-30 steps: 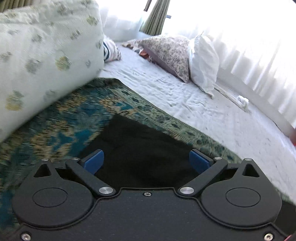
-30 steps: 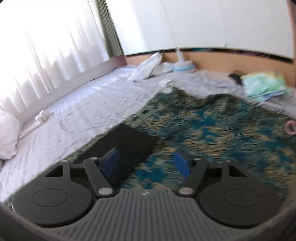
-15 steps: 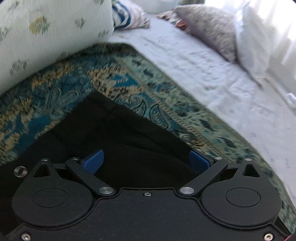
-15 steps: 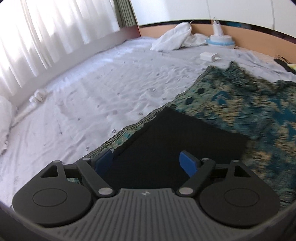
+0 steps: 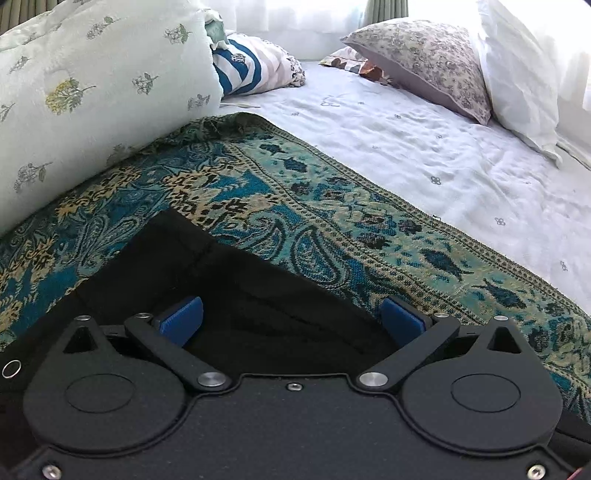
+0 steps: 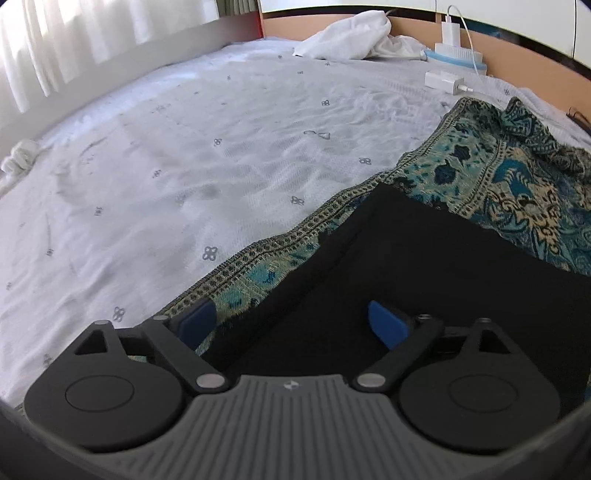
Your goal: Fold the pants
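Black pants [image 5: 236, 288] lie flat on a teal patterned throw [image 5: 314, 206] on the bed. In the left wrist view my left gripper [image 5: 291, 321] is open, low over one end of the pants, with the pants' edge between its blue pads [image 5: 183, 319]. In the right wrist view the pants [image 6: 424, 266] lie on the throw [image 6: 517, 184]. My right gripper [image 6: 291, 325] is open and straddles the pants' left edge. Neither gripper holds cloth.
A floral duvet [image 5: 92, 99] rises at the left, with striped cloth [image 5: 251, 66] and pillows [image 5: 424, 62] behind. White sheet [image 6: 184, 166] spreads left of the throw. A white garment [image 6: 347, 33], chargers [image 6: 443, 79] and the headboard are at the far side.
Both grippers have moved down and in over the pants. The left now sits over one end, the right has shifted left onto the pants' edge. Both stayed open.
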Demonstrator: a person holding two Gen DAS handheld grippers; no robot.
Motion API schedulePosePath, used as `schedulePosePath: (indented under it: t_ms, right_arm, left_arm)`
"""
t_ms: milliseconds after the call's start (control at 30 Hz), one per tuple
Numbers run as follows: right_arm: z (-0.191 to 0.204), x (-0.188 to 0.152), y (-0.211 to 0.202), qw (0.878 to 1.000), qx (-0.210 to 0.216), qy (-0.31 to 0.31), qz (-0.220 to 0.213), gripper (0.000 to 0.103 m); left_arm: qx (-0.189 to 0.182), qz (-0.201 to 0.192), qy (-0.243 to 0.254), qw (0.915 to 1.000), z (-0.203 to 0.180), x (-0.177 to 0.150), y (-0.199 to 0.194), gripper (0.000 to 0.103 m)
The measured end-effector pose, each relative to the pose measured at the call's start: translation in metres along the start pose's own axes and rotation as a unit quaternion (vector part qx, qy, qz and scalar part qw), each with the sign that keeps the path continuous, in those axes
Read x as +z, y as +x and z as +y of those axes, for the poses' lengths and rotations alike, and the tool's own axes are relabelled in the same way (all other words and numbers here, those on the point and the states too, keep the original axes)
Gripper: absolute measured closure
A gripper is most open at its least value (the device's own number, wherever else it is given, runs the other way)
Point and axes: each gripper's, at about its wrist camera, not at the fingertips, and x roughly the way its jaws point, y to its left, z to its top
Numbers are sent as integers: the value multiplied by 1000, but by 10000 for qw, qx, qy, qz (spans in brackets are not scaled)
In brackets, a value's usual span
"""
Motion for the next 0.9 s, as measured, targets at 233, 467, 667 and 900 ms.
schedulePosePath:
  t_ms: [233,467,667,900]
  right_arm:
    - [7,-5,-11,9982,-536,-140,-238,75]
    - [-52,4,-56,9984,129,464,-291,99]
    - [-126,-1,-125,9934,730,645,-597,100]
    - [-241,-63,-187,9894,975,890,-598,100]
  left_arm:
    - [-339,-293,281,9986,2,-4,-18,80]
    - [-1000,-364,102,9943,31,-2,-57,101]
    - [-1464,-617,175,9871,87,3,-121,101]
    - [-1847,-686,151,9803,179,-36,-182,101]
